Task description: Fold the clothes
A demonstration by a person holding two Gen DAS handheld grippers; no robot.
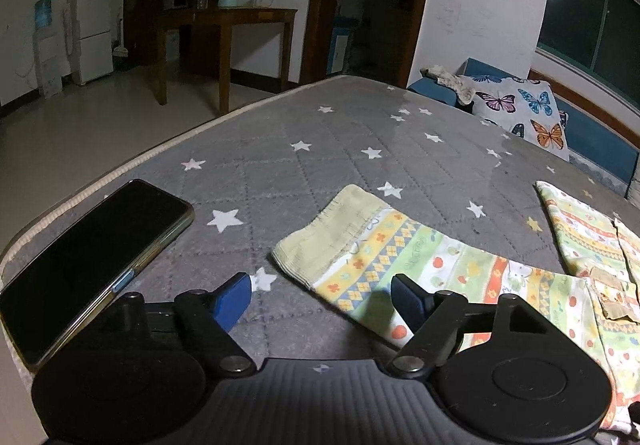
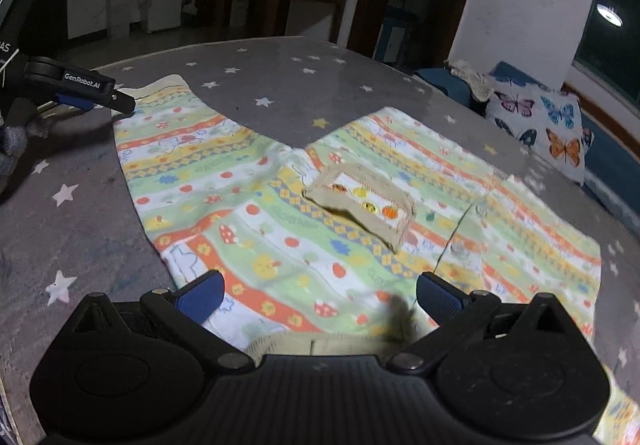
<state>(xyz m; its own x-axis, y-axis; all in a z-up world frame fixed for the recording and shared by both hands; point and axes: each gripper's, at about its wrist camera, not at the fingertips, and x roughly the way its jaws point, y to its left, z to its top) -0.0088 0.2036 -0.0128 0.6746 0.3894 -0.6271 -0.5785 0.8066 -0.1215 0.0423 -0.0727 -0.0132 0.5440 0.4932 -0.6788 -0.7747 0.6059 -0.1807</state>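
A grey, star-printed mattress (image 2: 280, 65) fills both views, and a pair of small patterned trousers (image 2: 280, 213) lies spread flat on it directly ahead of the right gripper (image 2: 320, 295), legs pointing away and a patch pocket (image 2: 360, 201) facing up. The right gripper hangs with its blue-padded fingers spread wide over the waistband, holding nothing. The left gripper (image 1: 320, 295) is equally wide open and empty, its right finger (image 1: 408, 299) over the edge of the nearer trouser leg just short of the cuff (image 1: 328, 237), with a dark phone (image 1: 88, 265) lying to its left.
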